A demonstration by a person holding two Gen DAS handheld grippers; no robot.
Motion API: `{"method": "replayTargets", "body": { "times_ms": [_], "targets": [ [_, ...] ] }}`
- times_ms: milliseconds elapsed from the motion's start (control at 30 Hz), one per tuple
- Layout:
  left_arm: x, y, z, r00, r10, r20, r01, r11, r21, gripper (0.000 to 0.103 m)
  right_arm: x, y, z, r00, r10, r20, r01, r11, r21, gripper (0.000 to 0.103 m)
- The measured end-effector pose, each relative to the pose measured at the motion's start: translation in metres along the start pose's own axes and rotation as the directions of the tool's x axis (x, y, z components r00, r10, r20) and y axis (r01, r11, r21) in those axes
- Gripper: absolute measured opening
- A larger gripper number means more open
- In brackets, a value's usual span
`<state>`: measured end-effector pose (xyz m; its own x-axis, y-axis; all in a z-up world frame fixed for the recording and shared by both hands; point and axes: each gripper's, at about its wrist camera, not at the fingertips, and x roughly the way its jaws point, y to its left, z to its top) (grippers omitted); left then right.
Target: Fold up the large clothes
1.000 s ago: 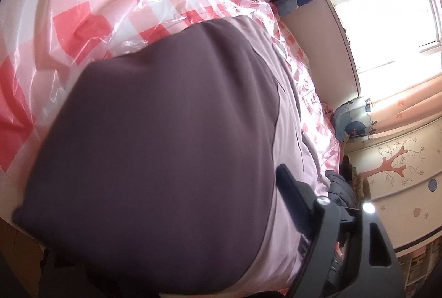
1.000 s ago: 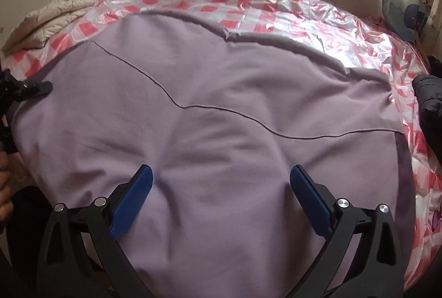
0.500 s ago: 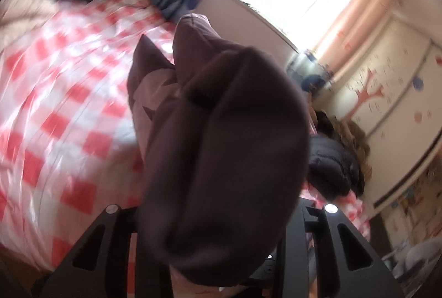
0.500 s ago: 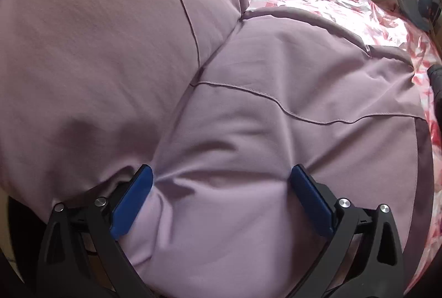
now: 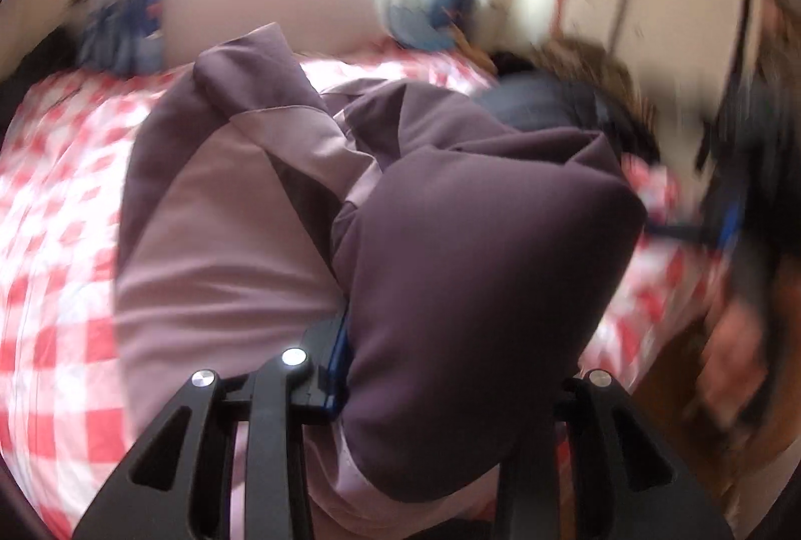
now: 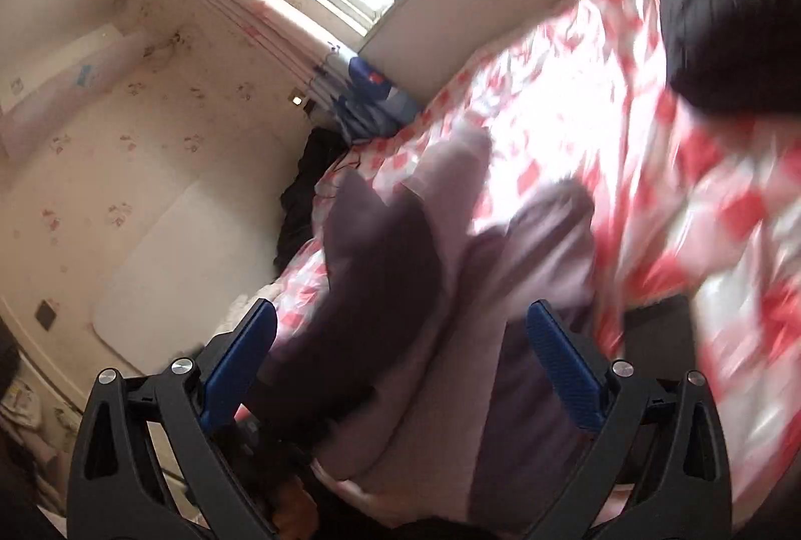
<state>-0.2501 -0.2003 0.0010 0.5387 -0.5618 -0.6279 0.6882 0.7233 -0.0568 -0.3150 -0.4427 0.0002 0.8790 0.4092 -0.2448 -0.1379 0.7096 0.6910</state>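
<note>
My left gripper was pinching the purple garment — a thick, dark plum bunch of it bulged up between the jaws and hid the right finger altogether, while the blue pad of the left finger pressed against the cloth's side. The jaws had closed in during the second before and then held on the fabric. From that bunch the garment trailed away across the red-and-white checked cover of the bed: a paler lilac panel lay flat to the left, darker bands and a folded-over edge ran up the middle, and a rumpled dark fold rose toward the window wall. Farther right, much blurred, a dark padded jacket lay at the bed's far corner.

My right gripper had its jaws spread wide, both blue pads clear of the cloth. The same garment ran between them and beyond, heaped in a long ridge — dark plum on the left, pale lilac in the middle, darker again on the right — resting on the checked cover. Whether the cloth touched either pad I could not tell through the blur. The black jacket sat at upper right.
</note>
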Motion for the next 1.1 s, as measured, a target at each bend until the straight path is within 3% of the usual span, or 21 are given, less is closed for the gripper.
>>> {"method": "replayTargets", "body": {
  "times_ms": [100,200,233,267,333,367,400,500,567,633,733,800,900,1000,1033,1067,1100],
  "targets": [
    [0.021,-0.029,-0.006,0.999,0.028,-0.032,-0.024,0.993,0.117,0.035,0.014,0.015,0.037,0.993,-0.097,-0.07,0.088,0.988,-0.126,0.097],
    [0.028,-0.049,-0.015,0.997,0.067,-0.044,-0.056,0.975,0.215,0.035,0.065,0.033,0.055,0.958,-0.21,-0.195,0.158,0.955,-0.252,0.097],
    [0.028,-0.053,-0.017,0.996,0.084,-0.042,-0.071,0.966,0.247,0.035,0.087,0.037,0.054,0.937,-0.263,-0.231,0.19,0.936,-0.295,0.097],
    [0.028,-0.059,-0.022,0.994,0.097,-0.042,-0.082,0.959,0.271,0.035,0.108,0.037,0.053,0.901,-0.358,-0.246,0.259,0.897,-0.357,0.097],
    [0.022,-0.058,-0.029,0.993,0.113,-0.035,-0.097,0.949,0.299,0.039,0.147,0.024,0.04,0.808,-0.532,-0.254,0.391,0.806,-0.443,0.097],
    [0.017,-0.056,-0.032,0.993,0.108,-0.043,-0.09,0.949,0.304,0.04,0.161,0.011,0.032,0.775,-0.575,-0.261,0.422,0.78,-0.463,0.097],
    [0.011,-0.053,-0.036,0.994,0.094,-0.06,-0.071,0.949,0.306,0.042,0.171,-0.002,0.025,0.775,-0.565,-0.283,0.418,0.794,-0.441,0.097],
    [-0.021,-0.037,-0.045,0.994,0.009,-0.106,0.024,0.953,0.301,0.045,0.163,-0.036,0.004,0.808,-0.514,-0.289,0.419,0.845,-0.333,0.096],
    [-0.047,-0.02,-0.047,0.988,-0.088,-0.128,0.116,0.966,0.231,0.045,0.154,-0.048,-0.001,0.826,-0.49,-0.279,0.412,0.863,-0.293,0.096],
    [-0.073,0.004,-0.041,0.981,-0.172,-0.086,0.182,0.975,0.125,0.045,0.149,-0.054,-0.005,0.828,-0.494,-0.266,0.418,0.859,-0.295,0.096],
    [-0.089,0.035,-0.018,0.985,-0.174,-0.008,0.174,0.985,0.015,0.05,0.14,-0.067,-0.006,0.836,-0.478,-0.269,0.412,0.871,-0.267,0.096],
    [-0.069,0.038,0.003,0.988,-0.152,-0.001,0.152,0.988,0.009,0.053,0.138,-0.072,-0.003,0.838,-0.469,-0.279,0.407,0.878,-0.251,0.096],
    [-0.015,0.035,0.009,0.984,-0.146,-0.103,0.15,0.988,0.04,0.053,0.137,-0.073,0.006,0.82,-0.484,-0.305,0.412,0.87,-0.27,0.096],
    [0.012,0.021,0.0,0.992,-0.06,-0.111,0.076,0.986,0.149,0.053,0.131,-0.073,0.012,0.756,-0.556,-0.347,0.458,0.827,-0.328,0.096],
    [0.012,0.02,0.001,0.993,-0.05,-0.108,0.067,0.985,0.161,0.053,0.127,-0.072,0.017,0.747,-0.56,-0.359,0.468,0.826,-0.316,0.096],
    [0.01,0.021,0.0,0.993,-0.05,-0.106,0.067,0.984,0.162,0.053,0.12,-0.067,0.022,0.744,-0.576,-0.339,0.488,0.814,-0.314,0.096],
    [0.009,0.023,-0.001,0.993,-0.052,-0.107,0.07,0.984,0.164,0.053,0.111,-0.058,0.03,0.763,-0.574,-0.297,0.492,0.814,-0.309,0.096]
  ]
}}
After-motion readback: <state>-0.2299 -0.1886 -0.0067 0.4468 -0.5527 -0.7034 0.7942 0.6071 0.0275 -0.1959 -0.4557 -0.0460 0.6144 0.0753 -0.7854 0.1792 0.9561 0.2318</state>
